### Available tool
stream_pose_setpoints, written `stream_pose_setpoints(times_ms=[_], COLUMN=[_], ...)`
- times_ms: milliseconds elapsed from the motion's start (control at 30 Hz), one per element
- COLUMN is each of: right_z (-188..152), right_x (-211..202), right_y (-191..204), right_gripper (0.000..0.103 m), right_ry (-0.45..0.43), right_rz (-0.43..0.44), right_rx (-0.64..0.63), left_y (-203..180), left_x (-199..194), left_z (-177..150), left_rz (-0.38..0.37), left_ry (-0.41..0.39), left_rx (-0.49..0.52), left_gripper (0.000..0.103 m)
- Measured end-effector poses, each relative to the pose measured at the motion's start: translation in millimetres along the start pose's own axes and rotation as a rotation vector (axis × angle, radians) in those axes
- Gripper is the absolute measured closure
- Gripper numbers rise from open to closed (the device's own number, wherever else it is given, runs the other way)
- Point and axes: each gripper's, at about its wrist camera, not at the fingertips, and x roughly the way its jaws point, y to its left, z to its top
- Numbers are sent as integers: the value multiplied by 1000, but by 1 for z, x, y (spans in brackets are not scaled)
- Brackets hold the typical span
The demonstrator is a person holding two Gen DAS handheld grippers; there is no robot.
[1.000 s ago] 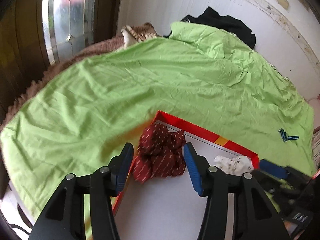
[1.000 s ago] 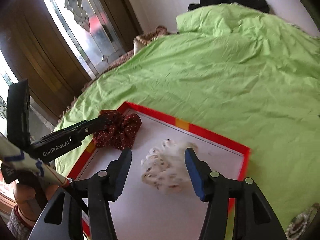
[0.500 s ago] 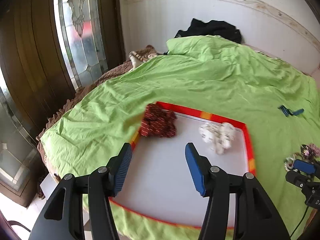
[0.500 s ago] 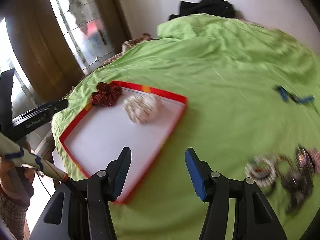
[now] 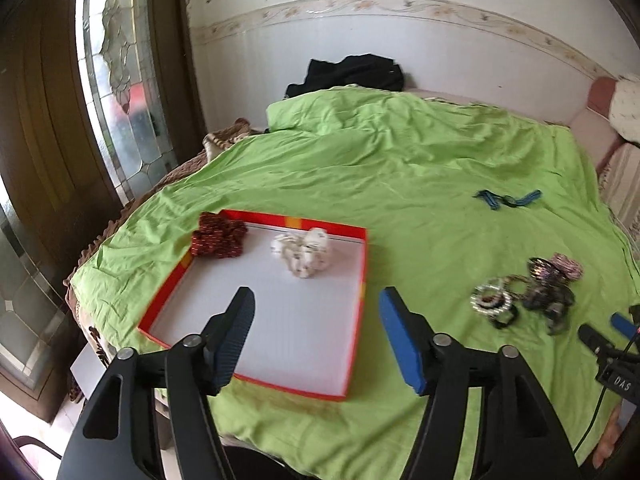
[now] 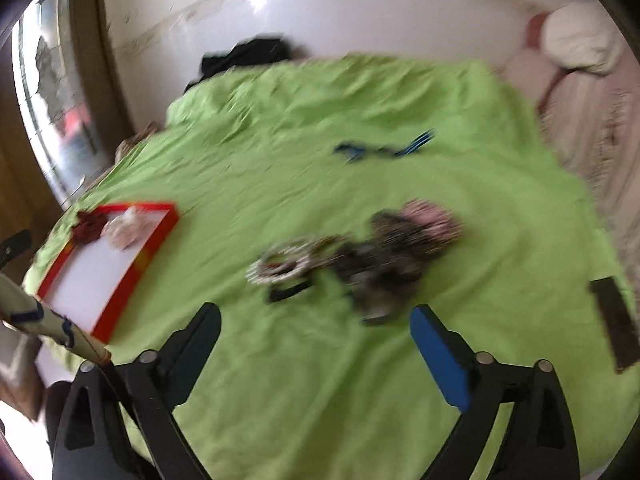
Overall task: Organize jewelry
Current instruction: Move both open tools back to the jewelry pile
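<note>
A red-rimmed tray point(image 5: 356, 304) with a white floor lies on the green bedsheet point(image 5: 400, 168). In it sit a dark red scrunchie point(image 5: 218, 236) and a white spotted scrunchie point(image 5: 304, 252). A pile of bracelets and hair ties point(image 5: 528, 292) lies on the sheet to the tray's right; in the blurred right wrist view the pile point(image 6: 360, 256) is just ahead of my right gripper. My left gripper point(image 5: 316, 336) is open and empty above the tray's near part. My right gripper point(image 6: 316, 344) is open and empty; the tray point(image 6: 136, 264) lies to its left.
A blue hair clip point(image 5: 506, 199) lies farther back on the sheet. A dark flat object point(image 6: 614, 328) lies at the right. Black clothing point(image 5: 352, 74) is heaped by the far wall. A glass-paned wooden door point(image 5: 120, 92) stands left of the bed.
Both grippers have pulled back from the tray, leaving the red and white scrunchies in it. The right gripper has swung right to face the jewelry pile.
</note>
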Motion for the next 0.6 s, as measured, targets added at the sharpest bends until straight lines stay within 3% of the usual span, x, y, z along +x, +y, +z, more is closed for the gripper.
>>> stream_pose_setpoints(times_ms=[167,367,600], right_z=[-13,-26,-36], right_x=[-27,-41,-49], right_y=[-33,-47,-61], right_gripper=[0,0,0], right_ry=[-116,-164,-236], right_rz=[-124,-206,-226], right_rx=[31,8,-10], left_y=[-36,-63,-79], left_x=[-15,-22,-25], left_z=[-14,-23,-25], left_rz=[-20,-41,-50], left_ry=[8,21,23], left_rx=[37,90,129], left_gripper=[32,32,32])
